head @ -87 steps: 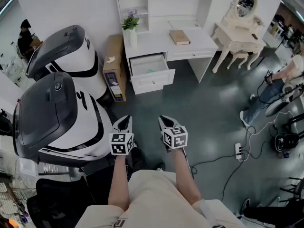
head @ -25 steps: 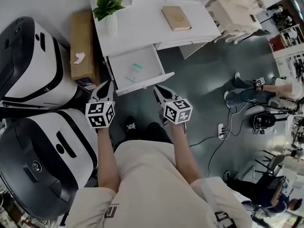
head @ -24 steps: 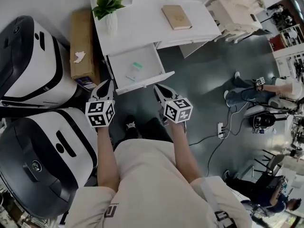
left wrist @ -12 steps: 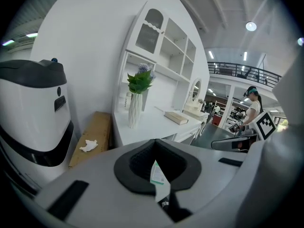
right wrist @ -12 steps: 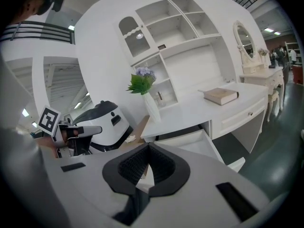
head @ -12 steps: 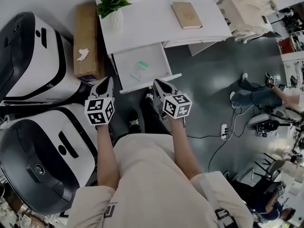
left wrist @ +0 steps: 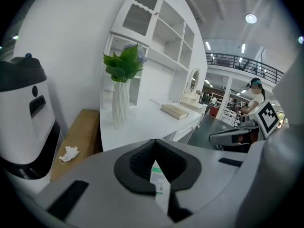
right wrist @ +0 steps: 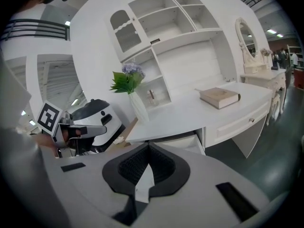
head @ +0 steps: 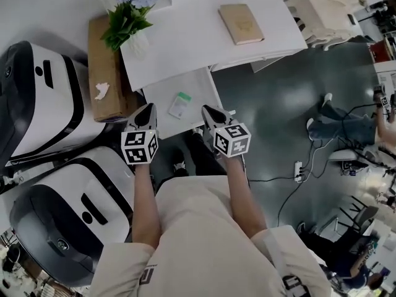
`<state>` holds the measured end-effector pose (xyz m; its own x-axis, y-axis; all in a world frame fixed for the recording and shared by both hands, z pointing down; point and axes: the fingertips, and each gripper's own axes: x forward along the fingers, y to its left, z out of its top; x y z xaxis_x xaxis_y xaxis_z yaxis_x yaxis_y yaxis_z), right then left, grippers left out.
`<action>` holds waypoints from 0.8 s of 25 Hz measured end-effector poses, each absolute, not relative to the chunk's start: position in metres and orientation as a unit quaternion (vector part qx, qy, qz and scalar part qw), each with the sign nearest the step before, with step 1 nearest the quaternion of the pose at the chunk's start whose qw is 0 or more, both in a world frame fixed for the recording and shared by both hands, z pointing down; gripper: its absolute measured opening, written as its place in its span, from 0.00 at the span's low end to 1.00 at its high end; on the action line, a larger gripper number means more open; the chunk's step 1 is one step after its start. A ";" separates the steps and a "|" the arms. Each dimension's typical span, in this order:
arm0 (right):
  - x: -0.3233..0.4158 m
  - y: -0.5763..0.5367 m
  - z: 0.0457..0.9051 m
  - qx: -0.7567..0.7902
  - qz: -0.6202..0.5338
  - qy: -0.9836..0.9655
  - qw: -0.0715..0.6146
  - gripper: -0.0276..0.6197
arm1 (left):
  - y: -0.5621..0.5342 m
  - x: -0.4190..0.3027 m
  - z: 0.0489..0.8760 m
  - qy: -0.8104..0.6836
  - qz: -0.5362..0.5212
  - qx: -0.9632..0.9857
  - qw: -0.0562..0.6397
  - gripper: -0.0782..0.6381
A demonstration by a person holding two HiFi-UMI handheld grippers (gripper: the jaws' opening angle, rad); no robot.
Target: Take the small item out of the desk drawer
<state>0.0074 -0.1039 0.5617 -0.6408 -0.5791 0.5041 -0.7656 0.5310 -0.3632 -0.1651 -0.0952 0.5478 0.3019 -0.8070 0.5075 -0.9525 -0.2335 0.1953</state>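
Note:
The white desk drawer (head: 199, 90) stands pulled out below the desktop. A small green-and-white item (head: 180, 105) lies on its floor. My left gripper (head: 148, 109) hovers at the drawer's left front corner, jaws shut and empty. My right gripper (head: 206, 110) hovers at the drawer's right front edge, also shut with nothing in it. In the left gripper view, the item (left wrist: 156, 177) shows through the slit below the closed tips (left wrist: 154, 144). In the right gripper view, the shut tips (right wrist: 148, 146) point at the open drawer (right wrist: 190, 144).
The white desk (head: 185, 39) carries a tan book (head: 241, 23) and a vase of greenery (head: 132, 39). A cardboard box (head: 104, 73) and two big white-and-black machines (head: 55, 116) stand to the left. A power strip (head: 297, 171) and cables lie on the floor right.
The view has closed in on the desk. Both grippers have come forward to the drawer's front edge, one on each side of the item. Both stayed shut.

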 end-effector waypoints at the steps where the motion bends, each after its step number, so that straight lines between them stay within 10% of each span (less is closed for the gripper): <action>1: 0.009 -0.110 0.564 0.389 0.286 -0.860 0.167 0.08 | -0.103 -0.159 0.551 -0.568 0.164 0.772 0.233 0.13; 20: 0.062 -0.192 0.616 0.369 0.311 -0.846 0.226 0.08 | -0.178 -0.081 0.691 -0.479 0.324 0.774 0.258 0.13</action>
